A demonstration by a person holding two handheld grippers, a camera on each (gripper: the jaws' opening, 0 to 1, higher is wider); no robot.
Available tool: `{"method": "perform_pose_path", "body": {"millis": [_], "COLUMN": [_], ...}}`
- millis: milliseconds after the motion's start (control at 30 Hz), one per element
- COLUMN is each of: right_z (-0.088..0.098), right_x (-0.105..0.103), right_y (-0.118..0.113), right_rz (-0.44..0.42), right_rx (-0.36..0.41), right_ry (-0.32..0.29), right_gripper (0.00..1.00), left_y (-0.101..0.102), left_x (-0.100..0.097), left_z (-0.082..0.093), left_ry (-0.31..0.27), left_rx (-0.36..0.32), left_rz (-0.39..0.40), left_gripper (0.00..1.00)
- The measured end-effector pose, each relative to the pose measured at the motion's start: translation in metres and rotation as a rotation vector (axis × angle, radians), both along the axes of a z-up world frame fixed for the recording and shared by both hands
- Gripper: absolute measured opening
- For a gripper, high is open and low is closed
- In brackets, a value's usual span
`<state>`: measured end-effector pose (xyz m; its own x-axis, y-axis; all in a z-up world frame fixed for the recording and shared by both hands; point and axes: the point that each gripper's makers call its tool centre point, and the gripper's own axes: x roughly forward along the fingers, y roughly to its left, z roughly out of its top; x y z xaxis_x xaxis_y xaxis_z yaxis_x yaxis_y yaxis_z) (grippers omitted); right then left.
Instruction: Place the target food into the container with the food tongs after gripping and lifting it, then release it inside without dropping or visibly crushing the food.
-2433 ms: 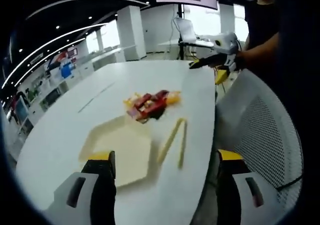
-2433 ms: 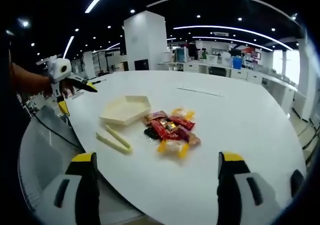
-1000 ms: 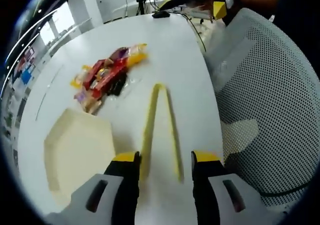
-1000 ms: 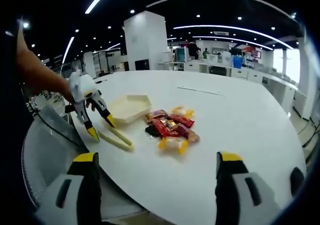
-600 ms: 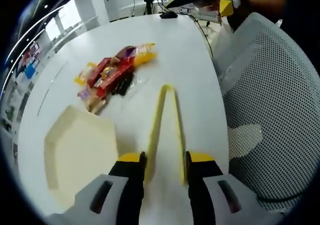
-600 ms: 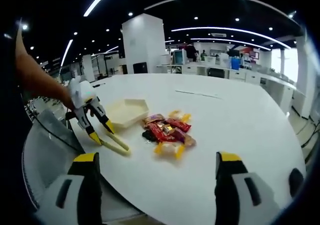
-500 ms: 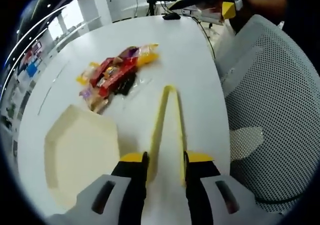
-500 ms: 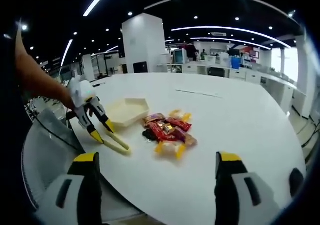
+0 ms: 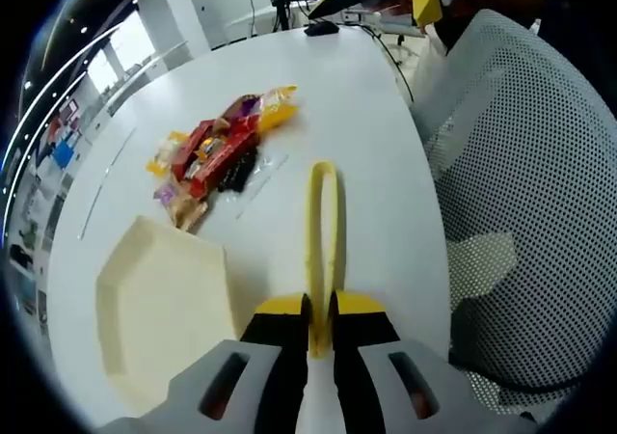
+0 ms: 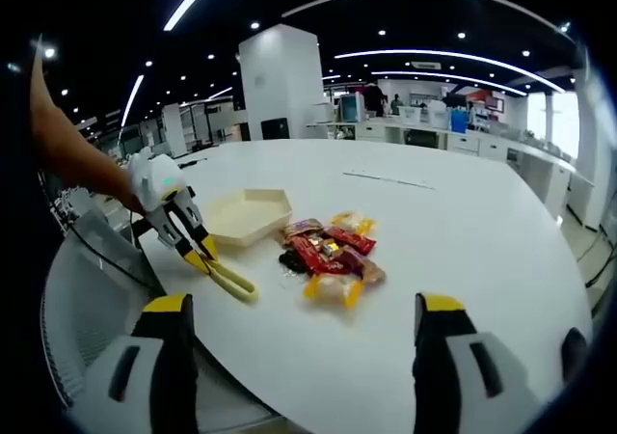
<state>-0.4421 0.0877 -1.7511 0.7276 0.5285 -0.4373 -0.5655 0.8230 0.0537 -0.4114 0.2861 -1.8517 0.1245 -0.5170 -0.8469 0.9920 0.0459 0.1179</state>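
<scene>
Left hand-held gripper [image 9: 319, 311] pinches yellow tongs [image 9: 323, 231]; no legible writing.

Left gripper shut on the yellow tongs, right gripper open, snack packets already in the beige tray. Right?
Not quite: the snack packets lie in a pile on the white table, beside the beige tray, which holds nothing, as the left gripper view shows. The left gripper is shut on the yellow tongs; the right gripper is open.

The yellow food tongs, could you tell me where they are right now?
The food tongs lie on the white table, pinched shut by the left gripper, between the hexagonal container and the mesh chair.
</scene>
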Motion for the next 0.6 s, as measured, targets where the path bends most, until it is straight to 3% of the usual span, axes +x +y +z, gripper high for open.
{"method": "perform_pose_path", "body": {"millis": [200, 367, 500, 567, 600], "right_z": [0.001, -0.005, -0.005, 0.001, 0.011], "right_x": [0.0, -0.003, -0.005, -0.002, 0.001], "right_y": [-0.001, 0.001, 0.004, 0.005, 0.008], "right_rz": [0.011, 0.046, 0.068, 0.06, 0.035], "right_rx": [-0.024, -0.084, -0.097, -0.078, 0.007], "right_ry": [-0.005, -0.003, 0.002, -0.003, 0.009], "right_gripper": [0.93, 0.87, 0.77, 0.75, 0.75], "left_y": [-0.002, -0.009, -0.017, -0.019, -0.022], "left_x": [-0.001, 0.003, 0.007, 0.009, 0.009], "left_z": [0.003, 0.017, 0.034, 0.042, 0.049], "left_ry": [0.006, 0.007, 0.008, 0.003, 0.013], "left_rx": [-0.004, -0.052, -0.108, -0.128, -0.153], "left_rz": [-0.002, 0.024, 0.036, 0.03, 0.032], "left_gripper": [0.03, 0.03, 0.03, 0.03, 0.03]}}
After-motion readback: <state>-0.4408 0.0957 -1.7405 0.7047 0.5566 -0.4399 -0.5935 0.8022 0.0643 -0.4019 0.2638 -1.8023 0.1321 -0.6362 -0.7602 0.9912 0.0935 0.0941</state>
